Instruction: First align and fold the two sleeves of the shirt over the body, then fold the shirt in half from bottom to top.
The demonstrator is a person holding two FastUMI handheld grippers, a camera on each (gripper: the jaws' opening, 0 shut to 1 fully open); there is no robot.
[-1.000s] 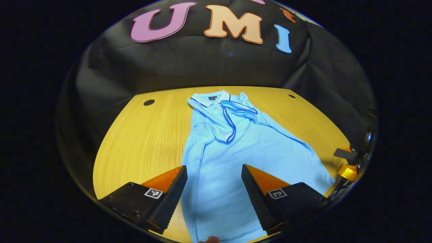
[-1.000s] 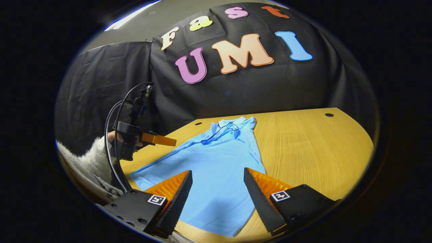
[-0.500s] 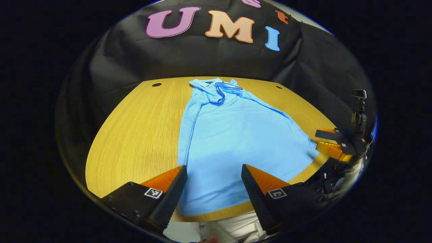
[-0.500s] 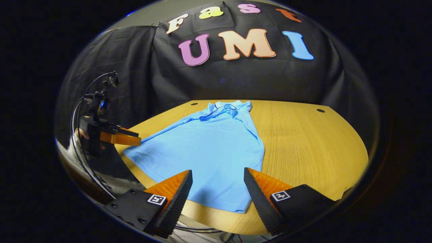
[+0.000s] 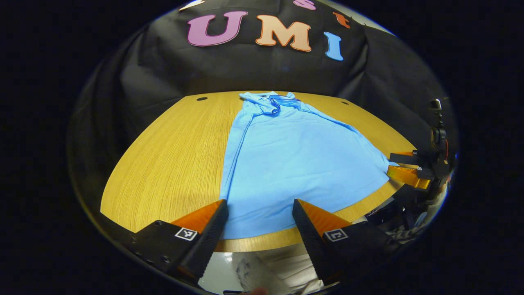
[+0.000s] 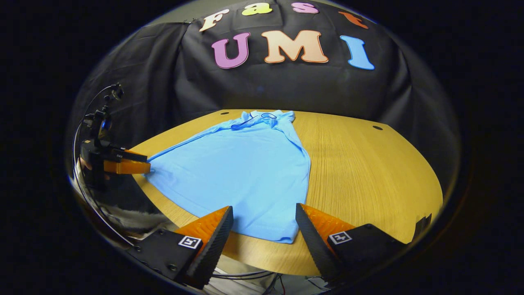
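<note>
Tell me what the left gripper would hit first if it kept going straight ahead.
Most likely the bottom hem of the blue shirt, lying flat on the wooden table. The left gripper, jaws open, points at it from the near edge; depth is uncertain.

The left gripper (image 5: 260,213) hangs with its jaws wide apart above the near hem of the shirt (image 5: 286,164), gripping nothing. The right gripper (image 6: 264,221) is likewise spread, poised above the hem's right corner. In the right gripper view the left gripper (image 6: 137,162) sits level at the hem's left corner, a hand (image 6: 84,164) behind it.
</note>
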